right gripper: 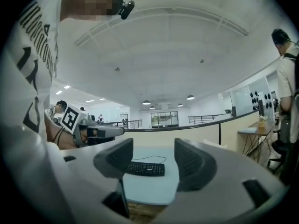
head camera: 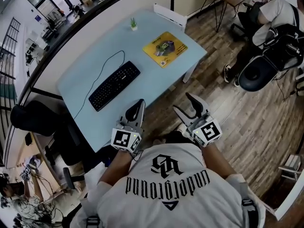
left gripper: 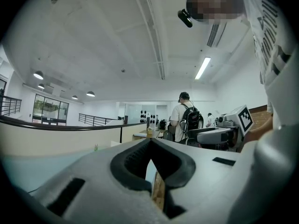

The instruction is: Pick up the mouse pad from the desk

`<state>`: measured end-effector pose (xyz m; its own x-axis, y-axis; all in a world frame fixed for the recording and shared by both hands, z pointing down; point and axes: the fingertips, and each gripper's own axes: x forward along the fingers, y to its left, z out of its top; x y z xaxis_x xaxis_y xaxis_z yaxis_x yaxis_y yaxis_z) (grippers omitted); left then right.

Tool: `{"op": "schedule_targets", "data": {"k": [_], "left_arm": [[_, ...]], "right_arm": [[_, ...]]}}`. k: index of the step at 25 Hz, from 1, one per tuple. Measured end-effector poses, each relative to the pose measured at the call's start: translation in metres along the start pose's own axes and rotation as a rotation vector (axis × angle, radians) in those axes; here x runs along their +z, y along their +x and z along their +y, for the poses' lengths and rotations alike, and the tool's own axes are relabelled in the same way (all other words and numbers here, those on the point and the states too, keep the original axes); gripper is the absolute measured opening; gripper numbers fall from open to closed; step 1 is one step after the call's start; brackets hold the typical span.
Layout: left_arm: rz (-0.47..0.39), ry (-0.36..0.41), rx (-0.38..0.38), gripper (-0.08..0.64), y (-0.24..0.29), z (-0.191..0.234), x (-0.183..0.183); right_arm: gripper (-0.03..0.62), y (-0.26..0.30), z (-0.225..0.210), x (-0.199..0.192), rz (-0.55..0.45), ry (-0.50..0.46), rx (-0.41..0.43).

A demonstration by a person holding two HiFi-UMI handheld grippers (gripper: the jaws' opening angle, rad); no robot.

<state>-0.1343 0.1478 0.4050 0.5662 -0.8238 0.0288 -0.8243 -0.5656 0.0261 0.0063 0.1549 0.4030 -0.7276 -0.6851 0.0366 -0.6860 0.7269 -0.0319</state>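
The yellow mouse pad (head camera: 179, 49) lies on the far right corner of the light blue desk (head camera: 85, 75), with a dark mouse (head camera: 166, 45) on top of it. Both grippers hover off the desk's near edge, over the wooden floor, well short of the pad. My left gripper (head camera: 137, 106) (left gripper: 150, 143) has its jaws closed tip to tip with nothing between them. My right gripper (head camera: 186, 106) (right gripper: 153, 164) stands open and empty; through its gap I see the desk (right gripper: 149, 185) and the keyboard (right gripper: 145, 168).
A black corded keyboard (head camera: 114, 85) lies mid-desk between the grippers and the pad. A small potted plant (head camera: 134, 23) stands at the far edge. A black office chair (head camera: 33, 118) is on the left. A seated person (head camera: 270, 27) is at the right.
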Motion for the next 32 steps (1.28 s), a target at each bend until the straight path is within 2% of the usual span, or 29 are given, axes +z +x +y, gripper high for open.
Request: {"op": "schedule_targets", "data": {"k": [7,19,32], "left_arm": [[0.012,0.001,-0.002,0.008,0.060,-0.010,-0.001],[0.016,0.019,-0.020,0.008,0.151,-0.048,0.000],[-0.024,0.013,-0.078,0.008,0.200,-0.078,0.012]], "right_arm": [[0.293,0.006,-0.056,-0.006,0.010,0.017,0.032],[0.295,-0.017,-0.153,-0.013,0.013,0.043,0.019],[0.295,-0.047,-0.191,-0.001,0.015,0.052,-0.039]]}}
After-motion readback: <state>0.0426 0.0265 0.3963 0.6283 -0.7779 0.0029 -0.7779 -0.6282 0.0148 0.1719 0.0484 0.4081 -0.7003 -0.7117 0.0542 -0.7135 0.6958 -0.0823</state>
